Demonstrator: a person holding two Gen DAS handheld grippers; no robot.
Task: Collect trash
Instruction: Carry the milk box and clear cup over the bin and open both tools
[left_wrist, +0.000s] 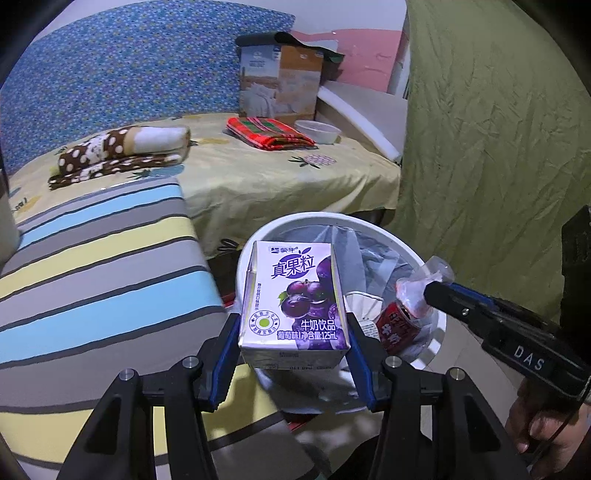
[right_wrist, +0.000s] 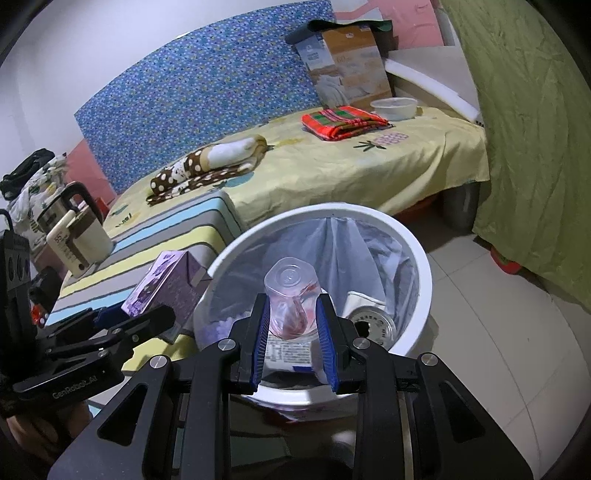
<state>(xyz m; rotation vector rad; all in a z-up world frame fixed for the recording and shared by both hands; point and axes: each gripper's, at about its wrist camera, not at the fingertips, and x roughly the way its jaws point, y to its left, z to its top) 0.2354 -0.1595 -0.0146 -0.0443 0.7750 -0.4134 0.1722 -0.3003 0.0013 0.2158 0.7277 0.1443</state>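
Observation:
My left gripper (left_wrist: 293, 328) is shut on a purple grape milk carton (left_wrist: 295, 299) and holds it just over the near rim of the white trash bin (left_wrist: 439, 325). The carton also shows in the right wrist view (right_wrist: 166, 284), beside the bin's left rim. My right gripper (right_wrist: 293, 314) is shut on a crumpled clear plastic cup (right_wrist: 291, 295) with red residue, held above the lined bin (right_wrist: 417, 254). In the left wrist view the cup (left_wrist: 424, 284) hangs over the bin. A red can (left_wrist: 399, 325) and a white carton (right_wrist: 291, 350) lie in the bin.
A striped table (left_wrist: 92, 266) stands left of the bin, with an electric kettle (right_wrist: 74, 229) on it. Behind is a bed (left_wrist: 258, 173) with folded blankets, a bowl (left_wrist: 317, 131) and a cardboard box. A green cloth (left_wrist: 498, 147) hangs on the right. Tiled floor (right_wrist: 498, 314) lies right of the bin.

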